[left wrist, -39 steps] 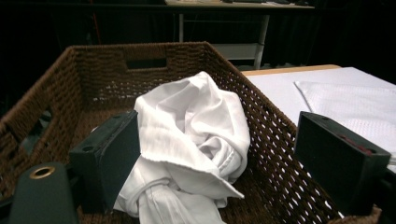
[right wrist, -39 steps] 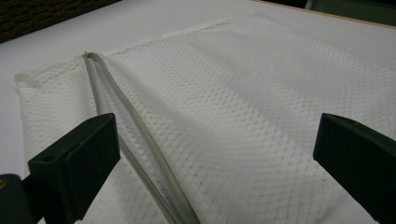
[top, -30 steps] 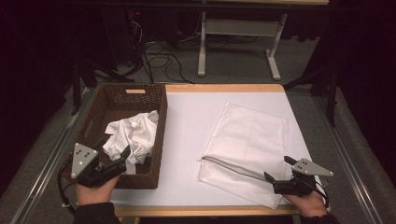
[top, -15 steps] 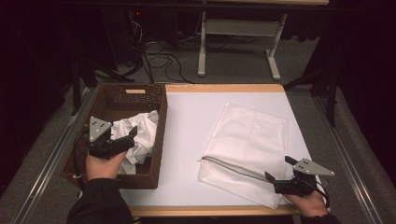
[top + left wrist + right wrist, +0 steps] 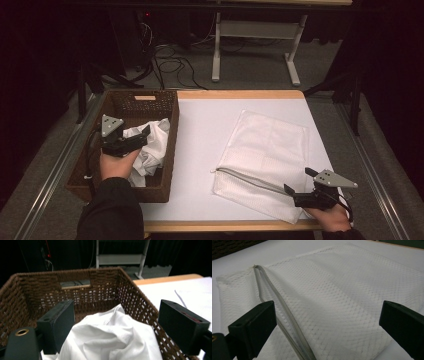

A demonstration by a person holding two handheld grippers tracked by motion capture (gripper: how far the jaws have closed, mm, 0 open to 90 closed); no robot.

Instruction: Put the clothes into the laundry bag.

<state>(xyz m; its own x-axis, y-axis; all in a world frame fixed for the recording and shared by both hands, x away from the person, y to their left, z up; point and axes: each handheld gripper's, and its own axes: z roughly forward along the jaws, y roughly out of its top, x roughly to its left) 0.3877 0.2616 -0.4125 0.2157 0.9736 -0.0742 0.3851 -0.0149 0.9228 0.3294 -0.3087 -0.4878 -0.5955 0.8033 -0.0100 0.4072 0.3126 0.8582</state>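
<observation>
So the left claw (image 5: 142, 136) is up over the brown wicker basket (image 5: 172, 131), jaws spread wide apart with nothing pinched between them. In the left gripper view the crumpled white cloth (image 5: 110, 340) bulges up right between the two jaws, but the pads look like they sit just off it on both sides, not squeezing. The cloth is heaped in the near half of the basket, leaning toward the wall that faces the middle of the worktop (image 5: 205, 130). That same wall stands just past one jaw, so it's pretty snug there. The basket's far end has a handle cutout (image 5: 75, 282), and the basket itself runs along the left edge of the worktop.

The right claw (image 5: 295, 196) is down by the near right corner of the worktop, jaws also wide open, holding nothing. It hovers low over the near end of the white mesh laundry bag (image 5: 270, 150), which lies flat and angled across the right half of the worktop. The bag's grey zipper (image 5: 287, 320) runs along the near side and passes close by one jaw in the right gripper view; can't tell if the jaw touches it.

Between basket and bag it's just bare white surface. Behind the worktop there's a white frame stand (image 5: 255, 45) and some cables (image 5: 165, 65) on the floor.
</observation>
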